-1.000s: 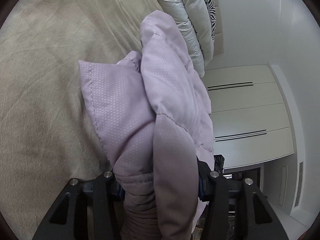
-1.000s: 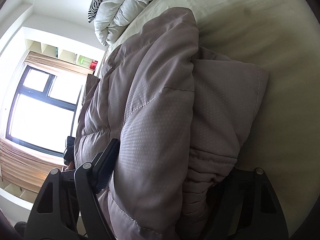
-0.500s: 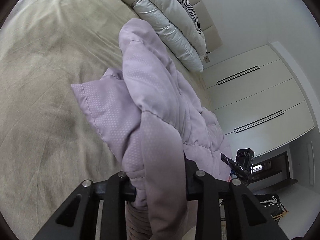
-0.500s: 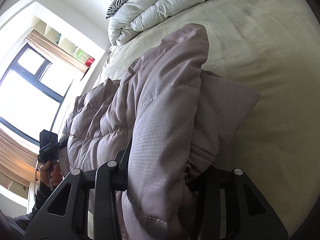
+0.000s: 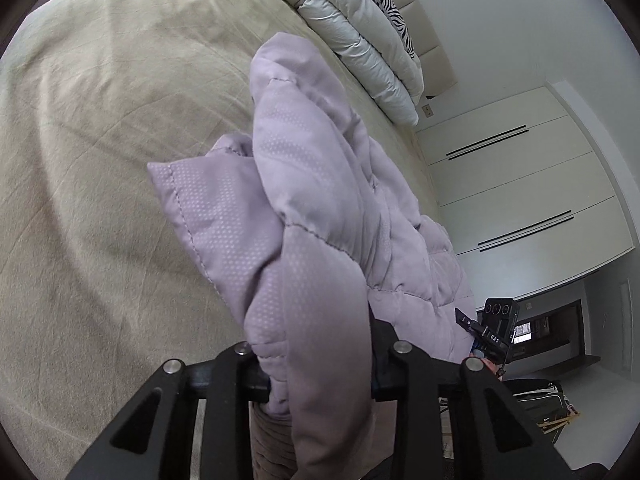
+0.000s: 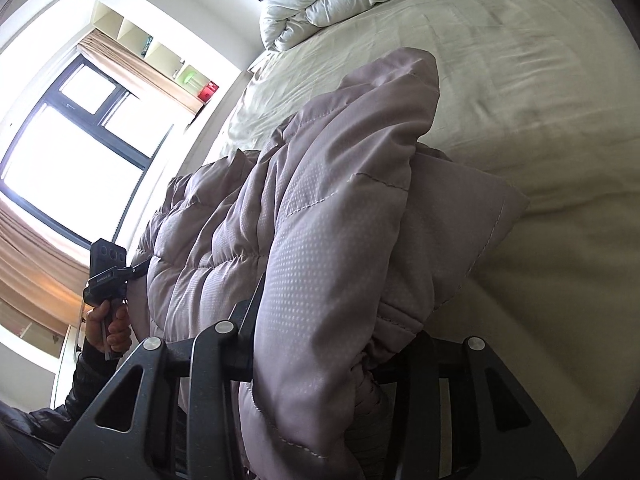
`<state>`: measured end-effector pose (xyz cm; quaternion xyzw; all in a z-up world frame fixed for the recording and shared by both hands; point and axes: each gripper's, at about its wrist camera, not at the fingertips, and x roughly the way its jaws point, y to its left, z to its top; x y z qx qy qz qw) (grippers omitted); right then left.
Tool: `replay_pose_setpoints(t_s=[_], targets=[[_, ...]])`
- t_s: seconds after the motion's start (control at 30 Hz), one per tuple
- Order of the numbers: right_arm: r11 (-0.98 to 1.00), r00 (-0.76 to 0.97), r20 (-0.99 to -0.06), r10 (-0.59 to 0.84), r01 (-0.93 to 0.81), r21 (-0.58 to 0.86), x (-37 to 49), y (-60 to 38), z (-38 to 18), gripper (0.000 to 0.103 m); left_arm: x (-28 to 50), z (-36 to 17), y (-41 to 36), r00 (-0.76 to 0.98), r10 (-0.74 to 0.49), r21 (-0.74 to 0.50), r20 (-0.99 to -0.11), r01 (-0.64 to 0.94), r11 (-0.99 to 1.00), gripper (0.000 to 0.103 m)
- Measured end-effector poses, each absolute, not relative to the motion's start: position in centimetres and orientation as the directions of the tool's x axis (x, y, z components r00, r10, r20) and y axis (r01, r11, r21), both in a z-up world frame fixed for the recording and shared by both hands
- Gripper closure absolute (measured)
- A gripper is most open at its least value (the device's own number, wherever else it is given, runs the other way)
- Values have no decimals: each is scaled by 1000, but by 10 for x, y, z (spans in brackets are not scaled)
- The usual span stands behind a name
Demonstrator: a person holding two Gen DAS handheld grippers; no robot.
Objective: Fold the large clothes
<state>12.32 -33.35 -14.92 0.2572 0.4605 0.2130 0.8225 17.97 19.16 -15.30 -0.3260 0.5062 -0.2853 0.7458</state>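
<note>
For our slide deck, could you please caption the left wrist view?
Left gripper clamps a lilac puffer jacket above a beige bed.

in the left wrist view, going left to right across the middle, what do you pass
beige bed sheet → lilac puffer jacket → white wardrobe doors

The lilac quilted puffer jacket [image 5: 320, 216] hangs bunched and folded above the beige bed, its hem corner jutting toward nine o'clock.
</note>
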Motion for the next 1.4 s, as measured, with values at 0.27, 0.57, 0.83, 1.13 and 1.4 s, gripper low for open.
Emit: replay_pose_setpoints(t_s=[0.27,0.57,0.83,1.13,1.4], targets=[[744,501,-650,571,19,668,107,-357,-208,41,185,-181,195,333,-741,-782,-584,17,624,46],[719,535,-642,549,90,689,76,-385,-209,32,148,-147,215,417,-661,-718,-624,30,696,33],[797,641,-669,376,144,587,26,-420,-165,31,94,-71,233,663,-405,-466,-630,95,880,15],[972,846,-533,3,124,201,-30,-369,-46,27,20,35,167,943,31,1,-331,-33,999,0],[981,946,-269,-179,192,22,-72,-292,42,0,-7,76,113,952,80,26,-295,-76,997,0]])
